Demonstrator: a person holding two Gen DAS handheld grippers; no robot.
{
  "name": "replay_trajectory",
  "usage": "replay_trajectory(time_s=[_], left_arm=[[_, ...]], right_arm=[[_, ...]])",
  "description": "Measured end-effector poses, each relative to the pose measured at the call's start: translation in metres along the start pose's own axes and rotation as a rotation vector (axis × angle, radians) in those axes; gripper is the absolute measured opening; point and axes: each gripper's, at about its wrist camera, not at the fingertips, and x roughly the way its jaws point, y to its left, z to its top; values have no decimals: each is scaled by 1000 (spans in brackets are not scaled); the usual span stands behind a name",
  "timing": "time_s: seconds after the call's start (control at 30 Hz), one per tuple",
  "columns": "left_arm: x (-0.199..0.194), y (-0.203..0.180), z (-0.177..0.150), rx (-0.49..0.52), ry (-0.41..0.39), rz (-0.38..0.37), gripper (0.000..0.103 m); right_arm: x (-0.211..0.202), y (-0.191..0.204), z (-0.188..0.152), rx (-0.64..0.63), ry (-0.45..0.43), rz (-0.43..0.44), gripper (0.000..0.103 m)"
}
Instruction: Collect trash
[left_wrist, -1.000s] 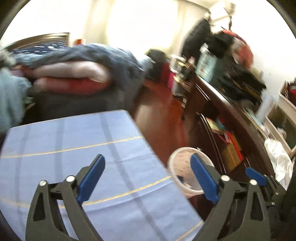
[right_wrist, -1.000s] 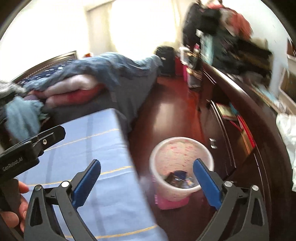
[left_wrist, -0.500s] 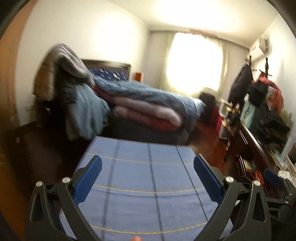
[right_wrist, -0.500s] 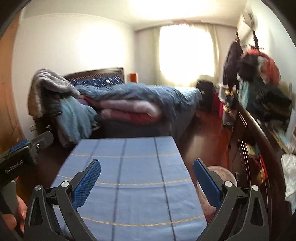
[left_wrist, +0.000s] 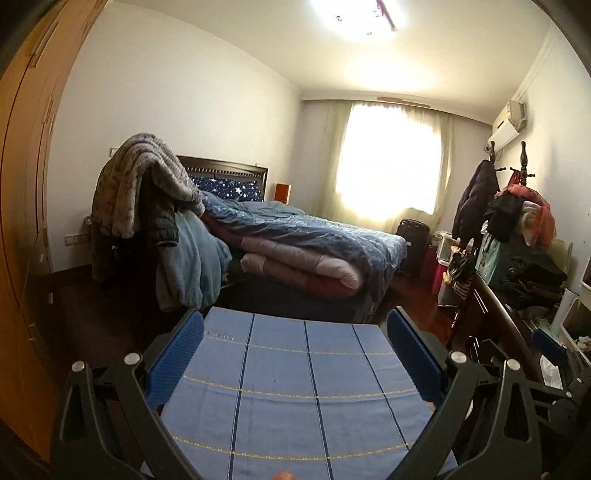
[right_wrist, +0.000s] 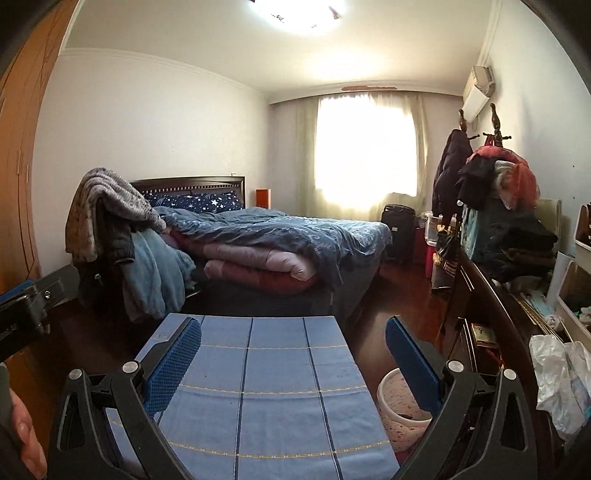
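Observation:
My left gripper (left_wrist: 295, 343) is open and empty, held above a table under a blue checked cloth (left_wrist: 288, 398). My right gripper (right_wrist: 293, 350) is open and empty above the same cloth (right_wrist: 266, 398). A pink speckled waste bin (right_wrist: 397, 406) stands on the floor just right of the table, partly hidden behind the right finger (right_wrist: 413, 362). No loose trash shows on the cloth. The left gripper's body (right_wrist: 33, 299) shows at the left edge of the right wrist view.
A bed with blue and pink quilts (right_wrist: 280, 243) lies beyond the table. A chair piled with clothes (left_wrist: 147, 214) stands at the left. A dark dresser (right_wrist: 491, 317) with clutter and white plastic bags (right_wrist: 557, 380) runs along the right. A wooden wardrobe (left_wrist: 22, 206) lines the left wall.
Both cameras have tilted up and swung left from the bin and floor to a level view across the table toward the bed. Both grippers stay open and empty.

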Motion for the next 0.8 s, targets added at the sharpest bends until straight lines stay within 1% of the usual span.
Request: replay_trajectory(time_s=[0.17, 0.3, 0.43, 0.53, 0.8], left_arm=[[-12, -9, 7, 13, -26, -49, 100], [-27, -16, 16, 35, -70, -55, 100], [-39, -21, 23, 44, -102, -76, 100], [-47, -24, 25, 50, -126, -71, 100], [-51, -25, 26, 62, -128, -71, 100]], right_arm=[[-9, -6, 2, 14, -16, -9, 99], [-16, -9, 3, 21, -34, -10, 99], [-22, -10, 5, 23, -51, -19, 99], [-27, -11, 7, 26, -65, -31, 99], [-39, -15, 14, 27, -97, -62, 99]])
